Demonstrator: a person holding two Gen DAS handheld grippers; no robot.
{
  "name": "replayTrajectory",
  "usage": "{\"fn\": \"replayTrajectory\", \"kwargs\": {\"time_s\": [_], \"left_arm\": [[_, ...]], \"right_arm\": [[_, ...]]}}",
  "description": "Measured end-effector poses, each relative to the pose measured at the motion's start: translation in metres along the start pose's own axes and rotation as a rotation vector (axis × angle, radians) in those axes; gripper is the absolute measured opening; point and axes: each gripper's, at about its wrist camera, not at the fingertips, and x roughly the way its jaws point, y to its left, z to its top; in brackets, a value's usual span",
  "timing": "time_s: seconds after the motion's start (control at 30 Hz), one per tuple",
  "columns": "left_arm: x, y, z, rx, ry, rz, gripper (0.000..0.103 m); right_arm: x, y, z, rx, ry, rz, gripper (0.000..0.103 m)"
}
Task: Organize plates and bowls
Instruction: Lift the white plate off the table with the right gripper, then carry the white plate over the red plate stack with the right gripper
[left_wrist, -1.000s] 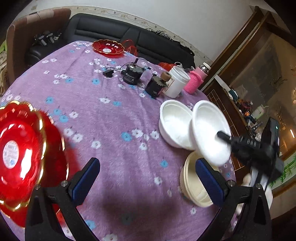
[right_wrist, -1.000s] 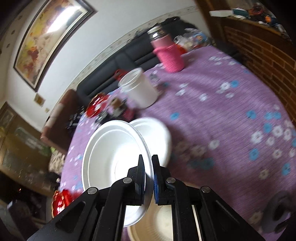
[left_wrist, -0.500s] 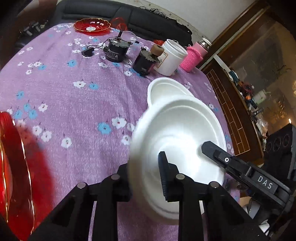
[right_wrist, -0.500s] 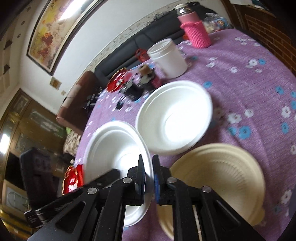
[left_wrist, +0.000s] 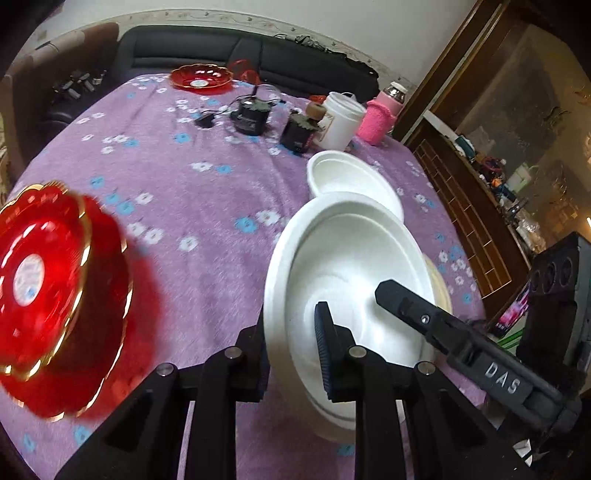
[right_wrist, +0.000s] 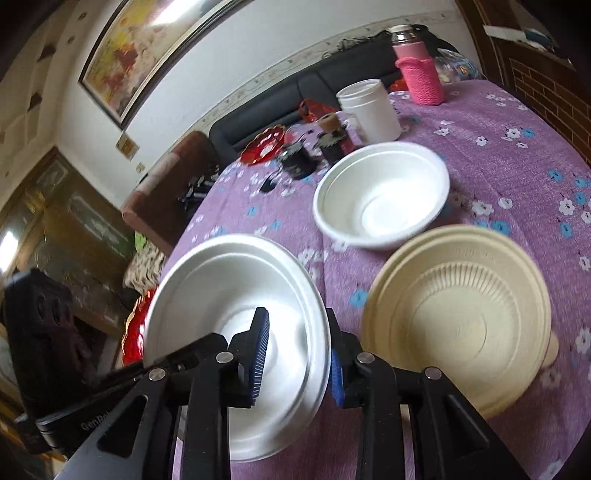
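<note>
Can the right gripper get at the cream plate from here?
Probably yes, once free: the cream plate lies bare just beside the right gripper. Its jaws, just opening, still straddle the white foam bowl, which the left gripper now clamps.

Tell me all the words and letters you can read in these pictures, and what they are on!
"DAS" on the right gripper's finger.
"GenRo...", cut off by the frame edge, on the left gripper's finger.
Red plate: a white middle label, too blurred to read.
White jar: a label on its side, too small to read.
Beige bowl: faint raised marks on the rim, not readable.
</note>
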Motion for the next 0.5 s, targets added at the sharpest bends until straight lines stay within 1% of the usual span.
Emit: {"fn": "replayTrajectory", "kwargs": {"time_s": [0.1,0.13,0.3,0.4,0.5], "left_arm": [[-0.006,0.005,-0.011,-0.011,-0.005,0.006,0.021],[-0.008,0.008,-0.015,-0.016,-0.005,0.006,0.021],[-0.018,0.015,-0.032,-0.037,-0.007,-0.015,0.021],[-0.029,0.014,-0.041,-0.034,-0.024,-0.015,0.021],[-0.044,0.011,-0.048,-0.016,-0.063,-0.010,0.021]], "right_arm": [[-0.003,0.007,-0.016,-0.021,0.002,-0.005,0.029],[-0.004,0.008,-0.020,-0.022,0.000,-0.002,0.026],[-0.014,0.010,-0.041,0.005,-0.010,0.031,0.023],[-0.019,0.010,-0.050,0.018,-0.010,0.043,0.023],[-0.022,0.012,-0.057,0.023,-0.007,0.049,0.023]]}}
